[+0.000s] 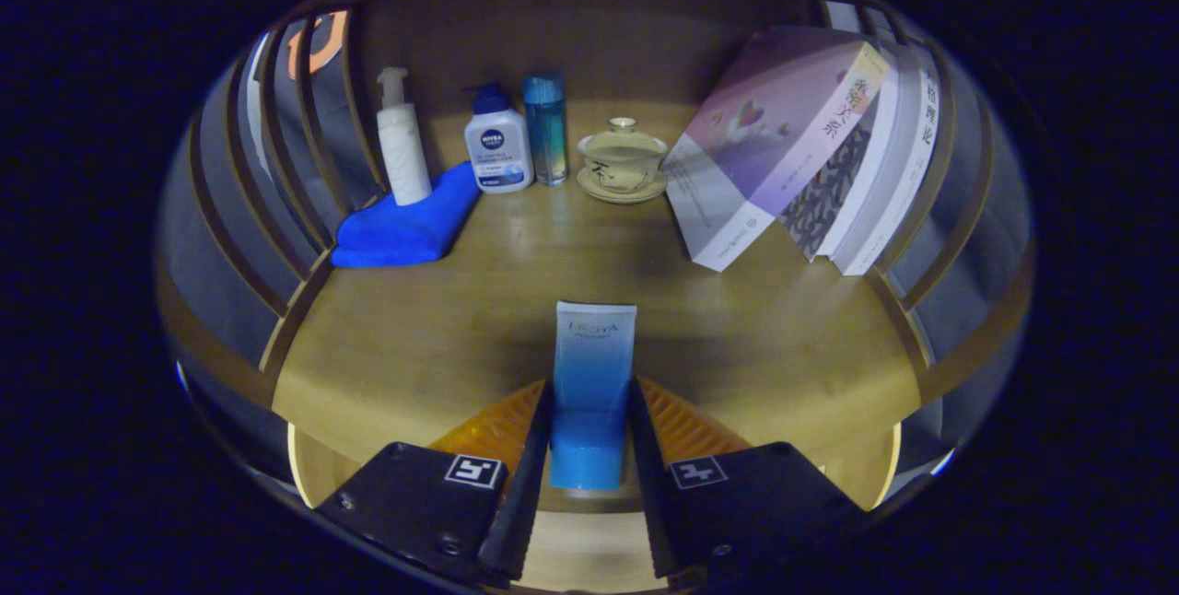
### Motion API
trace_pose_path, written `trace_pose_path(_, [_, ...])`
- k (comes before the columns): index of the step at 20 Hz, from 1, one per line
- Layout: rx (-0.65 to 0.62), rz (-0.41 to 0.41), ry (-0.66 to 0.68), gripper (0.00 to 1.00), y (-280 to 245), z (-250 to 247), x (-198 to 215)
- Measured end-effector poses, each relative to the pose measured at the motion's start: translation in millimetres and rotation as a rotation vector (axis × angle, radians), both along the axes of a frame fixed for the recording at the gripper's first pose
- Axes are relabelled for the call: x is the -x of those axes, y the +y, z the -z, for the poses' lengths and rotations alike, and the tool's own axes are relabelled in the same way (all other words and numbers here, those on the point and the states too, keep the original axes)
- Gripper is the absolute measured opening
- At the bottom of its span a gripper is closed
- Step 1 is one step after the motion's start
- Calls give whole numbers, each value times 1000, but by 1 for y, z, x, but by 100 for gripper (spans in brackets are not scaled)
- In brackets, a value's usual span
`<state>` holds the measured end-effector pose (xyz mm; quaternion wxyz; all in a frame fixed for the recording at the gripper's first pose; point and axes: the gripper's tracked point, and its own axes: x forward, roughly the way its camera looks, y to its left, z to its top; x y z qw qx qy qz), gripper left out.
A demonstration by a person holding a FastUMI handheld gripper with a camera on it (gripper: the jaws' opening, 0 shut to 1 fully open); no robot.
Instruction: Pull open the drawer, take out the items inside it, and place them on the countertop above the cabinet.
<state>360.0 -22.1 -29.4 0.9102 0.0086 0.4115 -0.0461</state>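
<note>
Hand-held gripper (589,448) is clamping a blue tube (591,392) between both fingers, jaws closed to about the tube's width, tube pointing forward over the front of the wooden counter (414,346). Risk: grip is sitting on the tube's lower end only, so the soft body could be squashing or slipping and tipping sideways on release; letting go too near the front edge could be sending it off the counter. Pushing too far ahead risks bumping the lidded cup (623,162) or the leaning books (811,144). Pose: gripper is pointing level toward the back panel, centred, fingers low over the counter's front lip. Blue cloth (410,222) and bottles (497,148) are sitting well beyond, left.
</note>
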Motion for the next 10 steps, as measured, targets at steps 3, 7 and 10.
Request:
trace_pose_path(3, [-43, -4, -82, 57, 2, -7, 7])
trace_pose_path(7, [-141, 45, -242, 75, -2, -35, 31])
trace_pose_path(10, [-179, 44, -328, 80, -3, -49, 72])
